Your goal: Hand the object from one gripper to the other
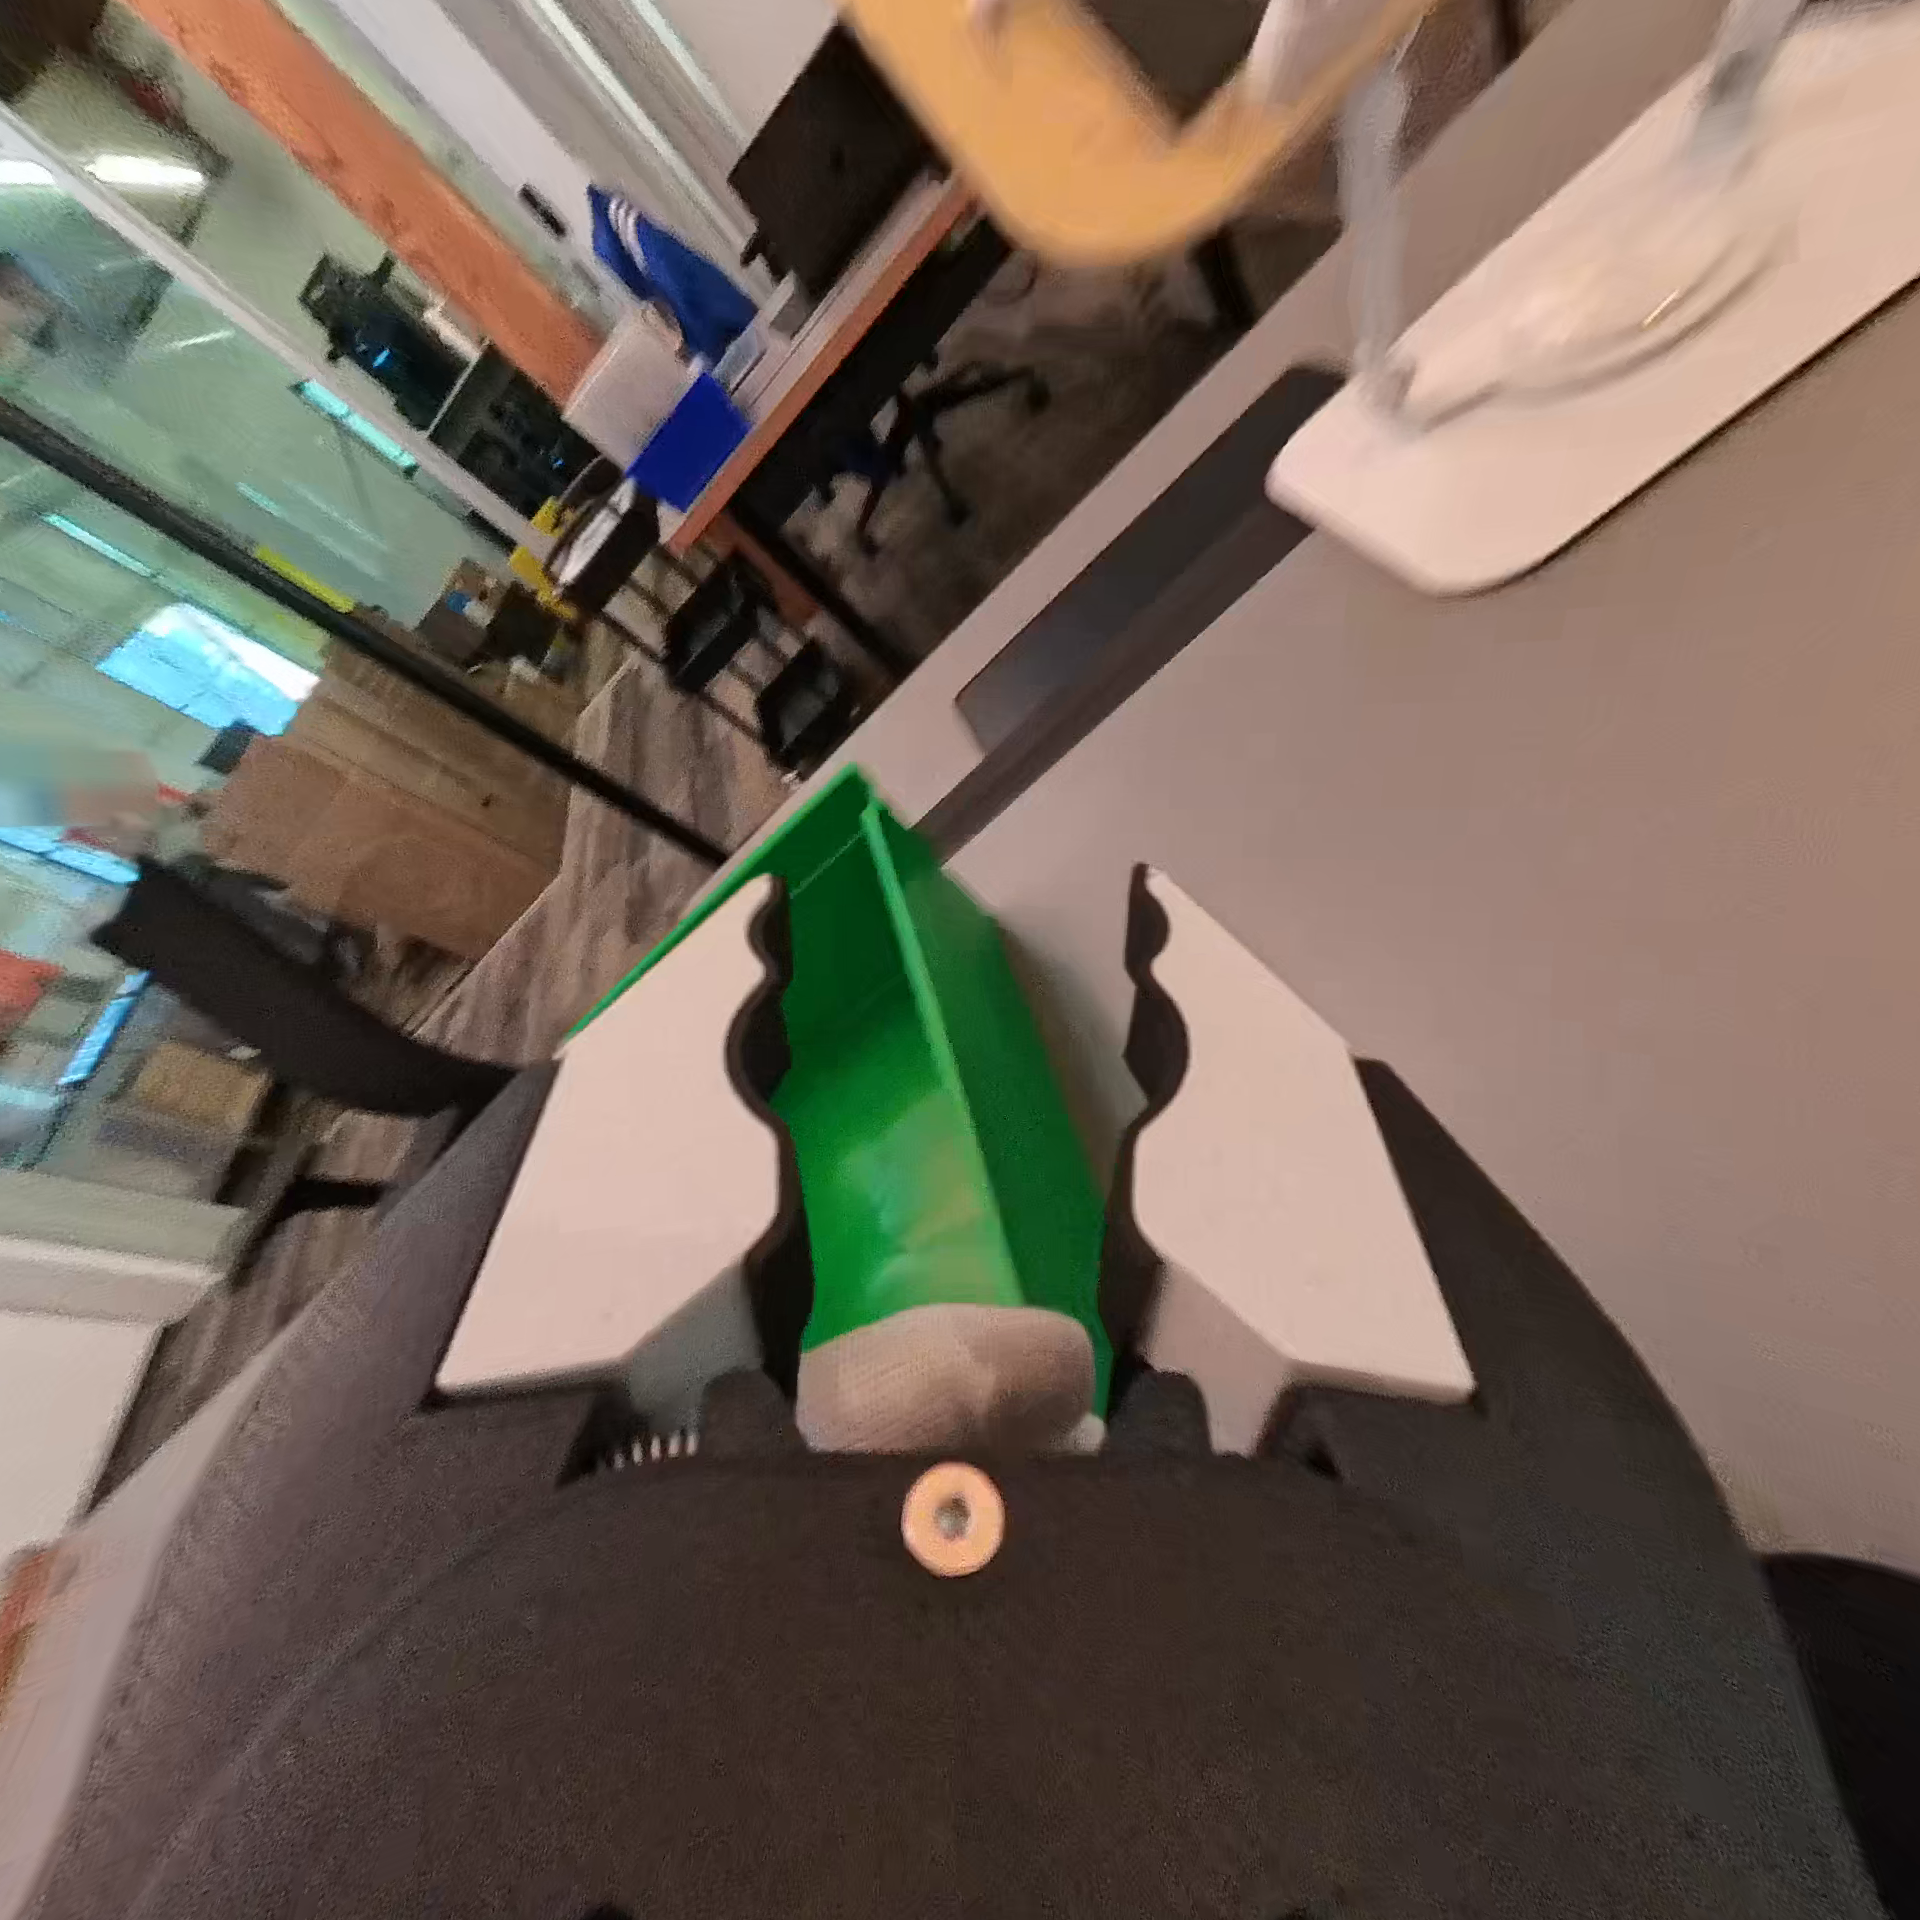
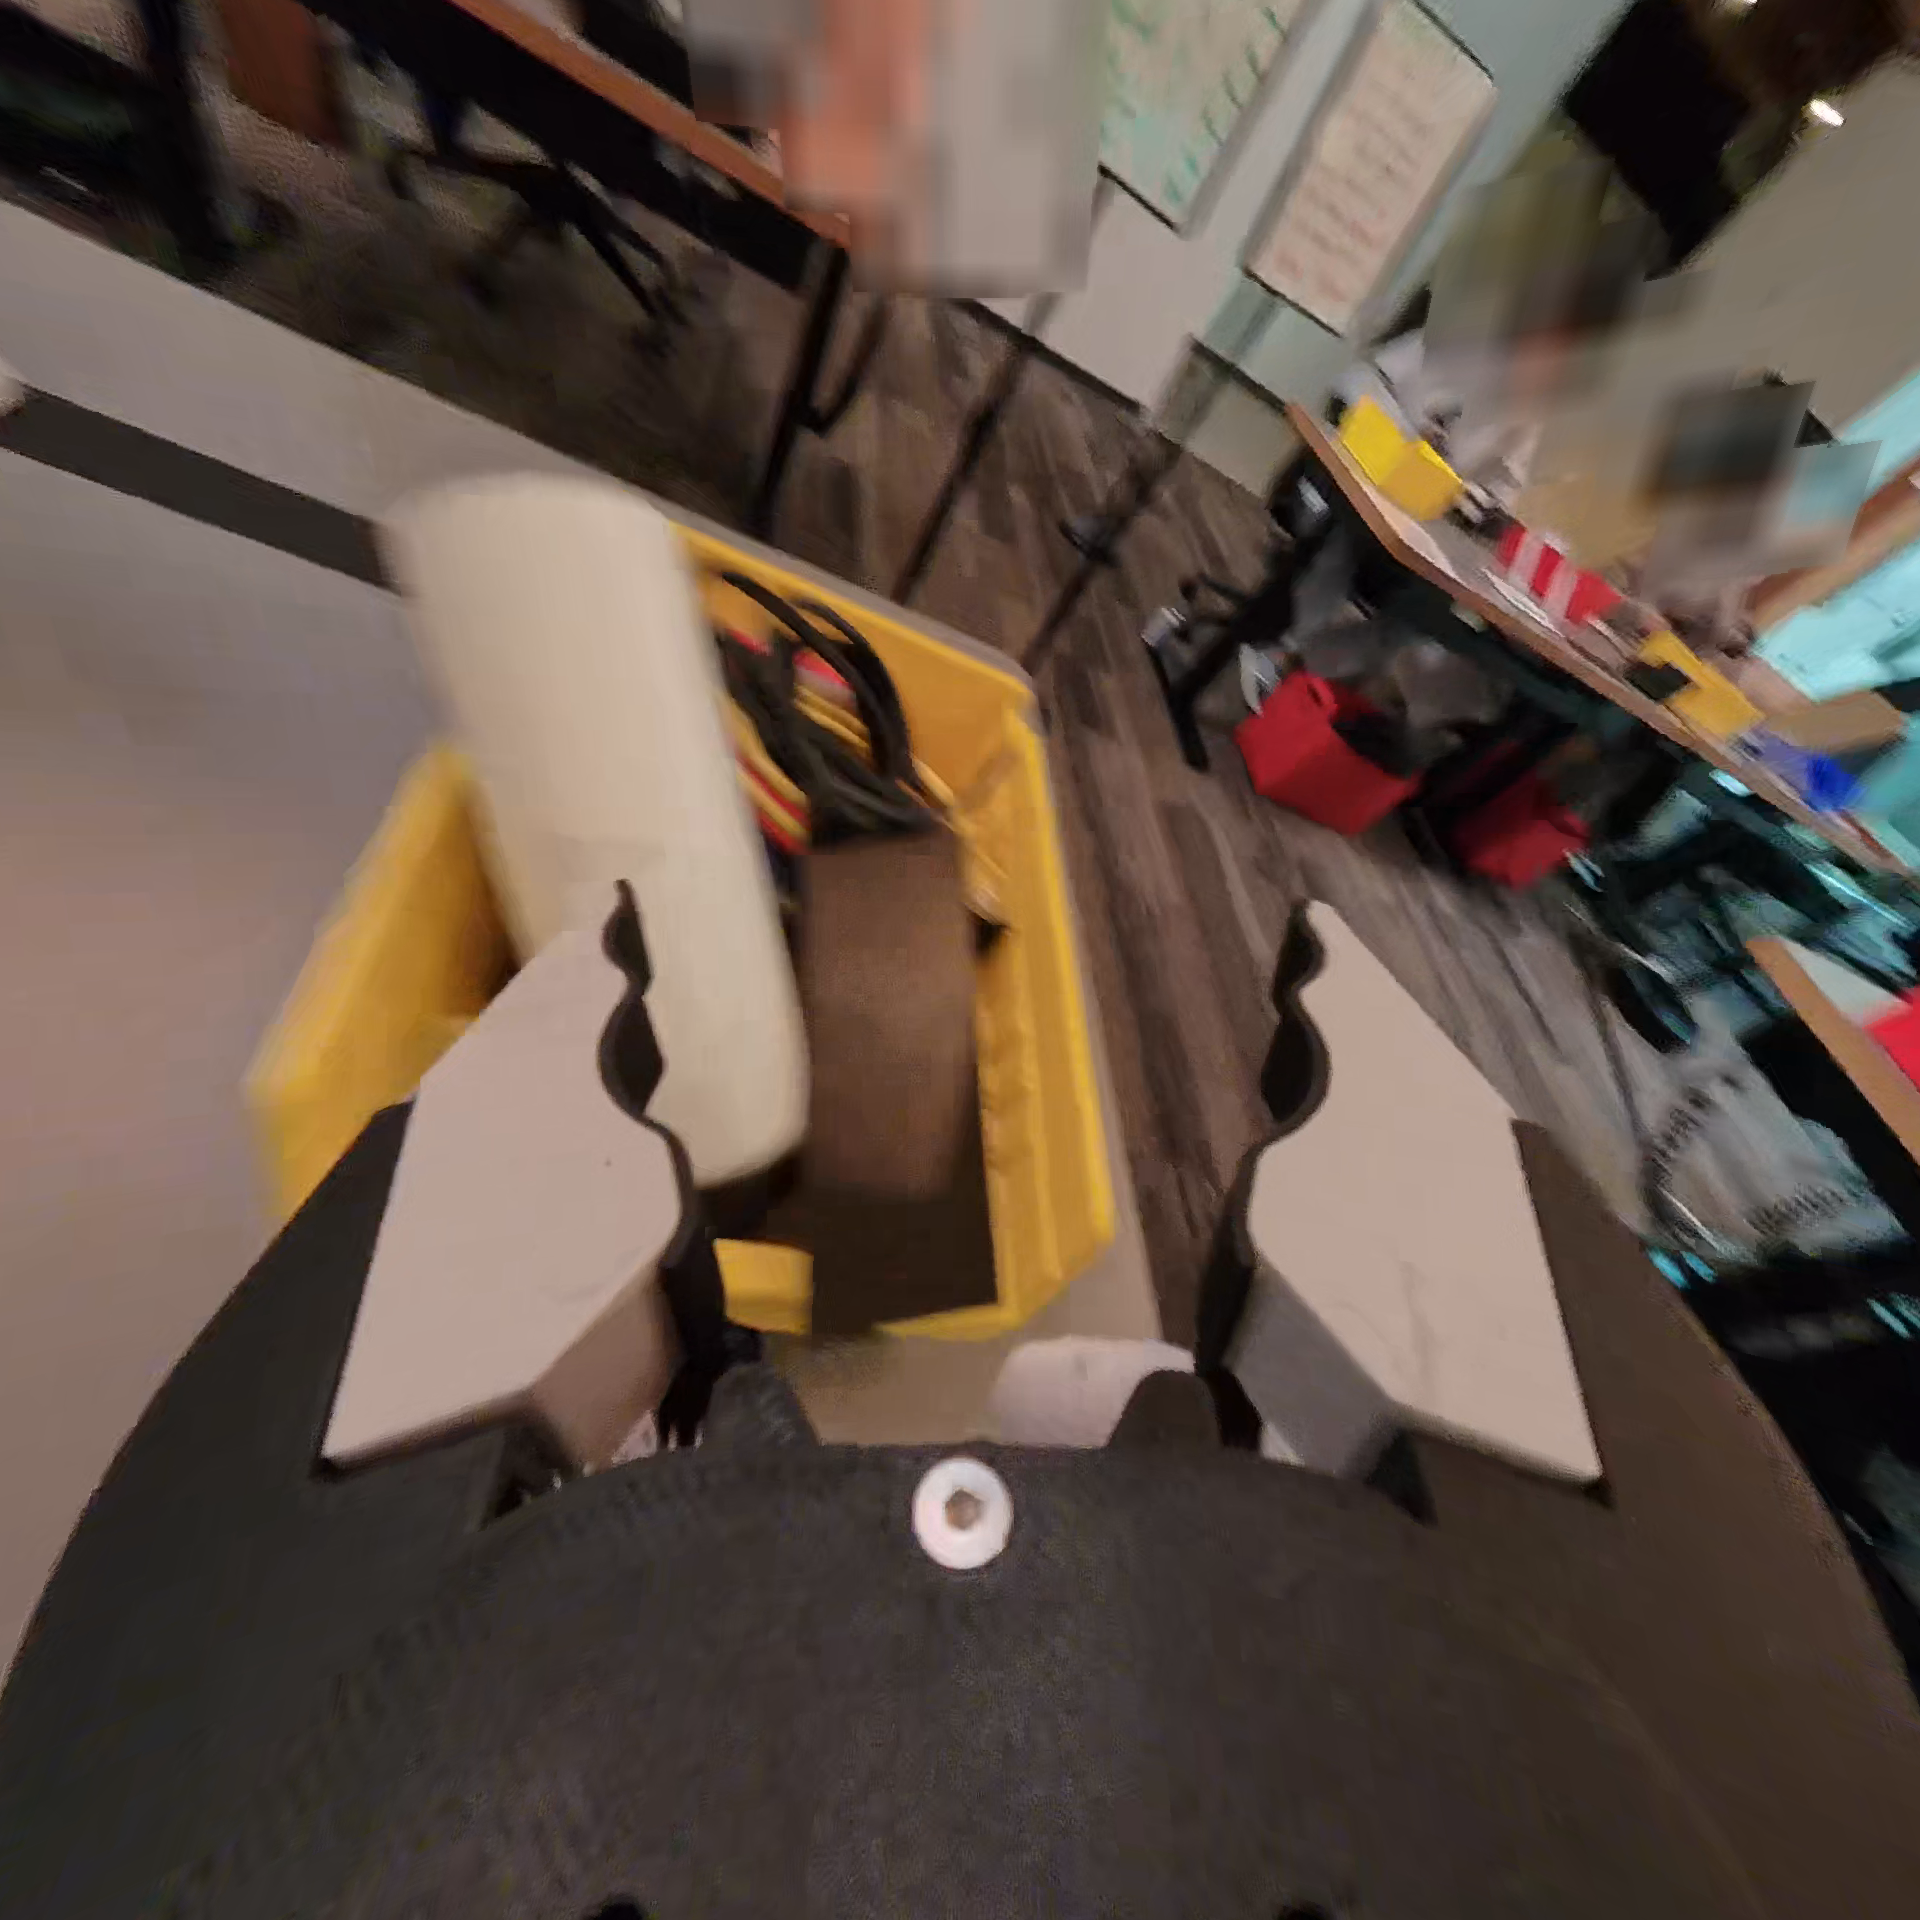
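Note:
In the left wrist view my left gripper (image 1: 958, 878) has its jaws partly apart over a green thin-walled bin (image 1: 914, 1049) at the table edge. The bin fills most of the gap and runs on behind the left finger (image 1: 623, 1174). A grey fabric piece (image 1: 935, 1382) sits low between the finger bases; I cannot tell whether the fingers grip it. In the right wrist view my right gripper (image 2: 964, 904) is wide open and empty. A blurred white cylinder (image 2: 592, 790) stands just beyond its left finger (image 2: 520, 1164).
A yellow bin (image 2: 1039, 935) with cables and a brown cardboard piece sits behind the white cylinder at the table edge. A white board (image 1: 1558, 416) carrying clear glassware lies on the grey table (image 1: 1507, 987). A blurred tan object (image 1: 1091, 135) hangs at the top. Desks and red boxes (image 2: 1320, 758) stand beyond. Left tips to right tips: about 70 cm. From the right gripper's tips to the blurred white cylinder (image 2: 592, 790) is close to 8 cm.

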Tool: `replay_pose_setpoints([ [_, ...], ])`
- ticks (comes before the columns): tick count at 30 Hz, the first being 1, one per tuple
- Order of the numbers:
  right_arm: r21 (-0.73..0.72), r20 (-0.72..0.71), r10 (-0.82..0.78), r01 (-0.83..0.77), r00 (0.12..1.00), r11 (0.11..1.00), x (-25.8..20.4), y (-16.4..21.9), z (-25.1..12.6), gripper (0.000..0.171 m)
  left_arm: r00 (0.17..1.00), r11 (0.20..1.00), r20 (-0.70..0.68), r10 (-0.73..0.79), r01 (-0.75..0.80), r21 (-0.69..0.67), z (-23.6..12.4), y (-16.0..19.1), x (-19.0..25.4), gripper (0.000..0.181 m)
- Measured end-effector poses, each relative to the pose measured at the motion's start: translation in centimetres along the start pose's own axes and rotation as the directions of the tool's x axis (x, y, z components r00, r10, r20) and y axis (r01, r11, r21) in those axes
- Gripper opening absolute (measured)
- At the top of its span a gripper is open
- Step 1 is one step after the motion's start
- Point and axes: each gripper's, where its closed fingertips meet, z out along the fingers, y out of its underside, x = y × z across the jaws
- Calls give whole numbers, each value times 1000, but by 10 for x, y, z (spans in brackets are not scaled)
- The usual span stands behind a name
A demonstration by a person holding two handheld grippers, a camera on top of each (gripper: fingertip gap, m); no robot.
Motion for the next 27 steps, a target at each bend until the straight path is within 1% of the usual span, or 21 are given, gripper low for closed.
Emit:
replay_pose_setpoints([
  [2, 84, 174, 28, -43, 984, 996, -55, -46, -16, 134, 995, 996, -83, -62, 66, 54, -11, -25, 26, 69],
  [4, 141, 360, 22, -78, 933, 987, -125, -85, -30, 137, 974, 991, -206, -96, 112, 68, -16, -41, 67, 72],
  [5, 149, 434, -9, -62, 901, 987, -162, -98, -34, 139, 962, 991, -251, -104, 123, 61, -16, -45, 87, 76],
  [7, 150, 562, -47, -46, 826, 988, -231, -115, -42, 133, 942, 990, -313, -124, 138, 24, -8, -44, 121, 77],
  [8, 148, 622, -62, -40, 780, 988, -264, -121, -46, 135, 928, 988, -343, -145, 155, 0, -3, -42, 135, 72],
  [9, 143, 665, -86, -14, 742, 990, -295, -122, -47, 139, 908, 980, -370, -194, 197, -32, 1, -40, 147, 63],
  [10, 148, 686, -116, 17, 718, 989, -321, -124, -47, 138, 872, 963, -411, -264, 259, -70, 5, -39, 158, 57],
  [12, 141, 745, -120, 21, 656, 990, -368, -126, -46, 141, 778, 927, -508, -369, 349, -139, 8, -41, 181, 62],
  [13, 115, 780, -93, 4, 619, 993, -390, -126, -44, 142, 753, 917, -529, -390, 373, -145, 10, -43, 186, 69],
  [15, 77, 820, -58, -9, 570, 997, -426, -125, -40, 140, 706, 914, -589, -392, 371, -163, 8, -46, 200, 74],
  [16, 80, 850, -59, -17, 524, 997, -443, -126, -44, 136, 664, 911, -638, -389, 382, -157, 1, -53, 208, 74],
  [17, 98, 877, -58, -60, 477, 993, -458, -133, -52, 134, 622, 904, -684, -381, 406, -135, -7, -63, 213, 75],
  [19, 102, 941, -43, -160, 335, 982, -485, -151, -80, 145, 574, 902, -734, -363, 413, -123, -19, -74, 222, 77],
  [20, 84, 961, -27, -197, 275, 977, -495, -158, -92, 146, 570, 905, -746, -346, 413, -104, -24, -79, 225, 78],
  [22, 87, 979, -35, -258, 199, 962, -510, -174, -114, 136, 507, 897, -798, -326, 432, -92, -40, -90, 237, 83],
  [23, 87, 987, -49, -254, 152, 963, -517, -176, -125, 120, 489, 896, -812, -320, 435, -90, -46, -90, 240, 75],
  [24, 71, 994, -46, -250, 102, 966, -520, -177, -133, 116, 468, 880, -815, -342, 464, -103, -47, -90, 237, 84],
  [25, 52, 998, -43, -259, 40, 964, -521, -178, -143, 121, 428, 863, -824, -371, 486, -137, -50, -90, 237, 84],
  [26, 31, 999, -41, -267, -31, 963, -522, -180, -156, 121, 390, 849, -835, -387, 505, -157, -54, -91, 236, 85],
  [27, 22, 996, -45, -269, -81, 963, -525, -181, -167, 119, 362, 845, -849, -384, 510, -165, -58, -93, 236, 89],
])
